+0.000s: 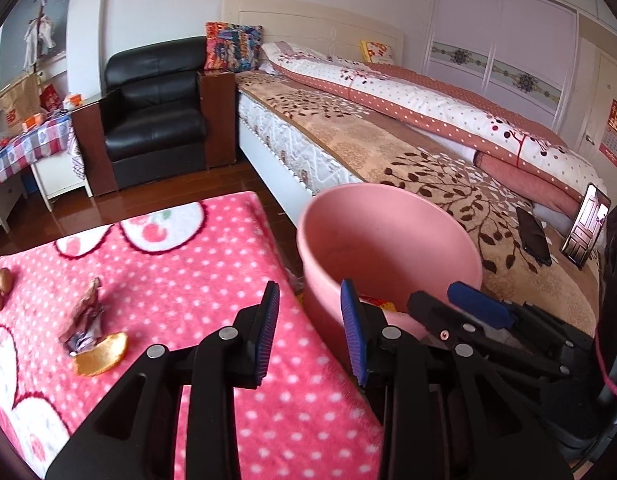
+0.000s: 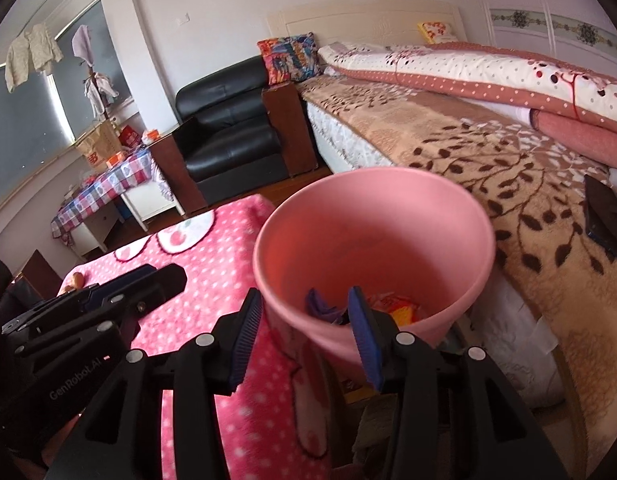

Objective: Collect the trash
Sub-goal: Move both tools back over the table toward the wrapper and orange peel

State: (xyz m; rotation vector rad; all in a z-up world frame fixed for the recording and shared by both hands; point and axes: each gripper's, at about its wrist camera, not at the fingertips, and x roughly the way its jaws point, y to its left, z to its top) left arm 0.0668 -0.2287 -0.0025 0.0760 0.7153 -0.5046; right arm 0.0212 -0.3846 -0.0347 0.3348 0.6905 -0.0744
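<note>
Both claws, left (image 1: 312,336) and right (image 2: 304,336), spread empty by pink bucket (image 2: 372,216), spotted blanket (image 1: 168,264), bed (image 1: 388,144).

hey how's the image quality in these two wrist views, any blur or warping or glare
Left wrist view: strong fisheye bending of the bed, dark vignette corners, floor glare, pink bucket rim slightly soft. Right wrist view: same warping, bucket rim motion-smeared, right gripper sharp, window side dim.

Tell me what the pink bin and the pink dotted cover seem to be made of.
Pink bin: likely moulded plastic, matte; its wall is smooth, evenly coloured, with a thin rolled rim. Pink dotted cover: looks like fleece or plush fabric; the surface is fuzzy and the edges of its printed dots are soft.
</note>
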